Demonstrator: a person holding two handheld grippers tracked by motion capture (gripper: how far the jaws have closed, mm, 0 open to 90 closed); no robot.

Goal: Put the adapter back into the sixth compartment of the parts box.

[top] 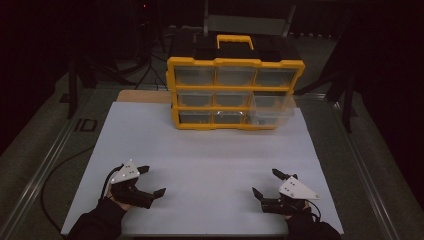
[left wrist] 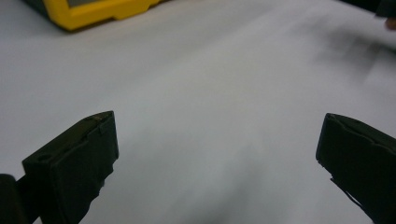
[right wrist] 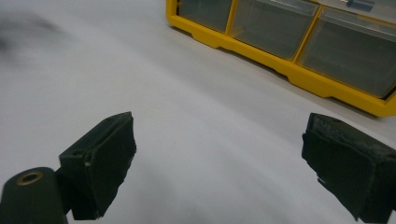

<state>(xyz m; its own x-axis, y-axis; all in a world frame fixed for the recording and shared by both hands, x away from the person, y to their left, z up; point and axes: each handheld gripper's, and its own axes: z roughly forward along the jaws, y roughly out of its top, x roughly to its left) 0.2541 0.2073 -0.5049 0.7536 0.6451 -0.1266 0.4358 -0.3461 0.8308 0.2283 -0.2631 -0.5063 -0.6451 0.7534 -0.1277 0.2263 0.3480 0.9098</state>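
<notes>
A yellow-framed organiser case [top: 233, 93] with clear drawers stands upright at the far middle of the white sheet [top: 200, 160]. Its lower right drawer [top: 270, 111] sticks out toward me. My left gripper [top: 152, 181] rests near the front left of the sheet, open, nothing between its jaws. My right gripper [top: 267, 182] rests near the front right, open and empty too. In the left gripper view the left gripper [left wrist: 217, 140] faces bare sheet, with a yellow corner of the case [left wrist: 93, 11] at top left. In the right gripper view the right gripper [right wrist: 219, 144] points at the case's drawers [right wrist: 275, 32].
The sheet lies on a dark table with metal rails [top: 45, 165] along both sides. Dark stands and cables [top: 145, 60] fill the gloom behind the case. A wooden board edge [top: 142, 96] shows under the sheet's far left.
</notes>
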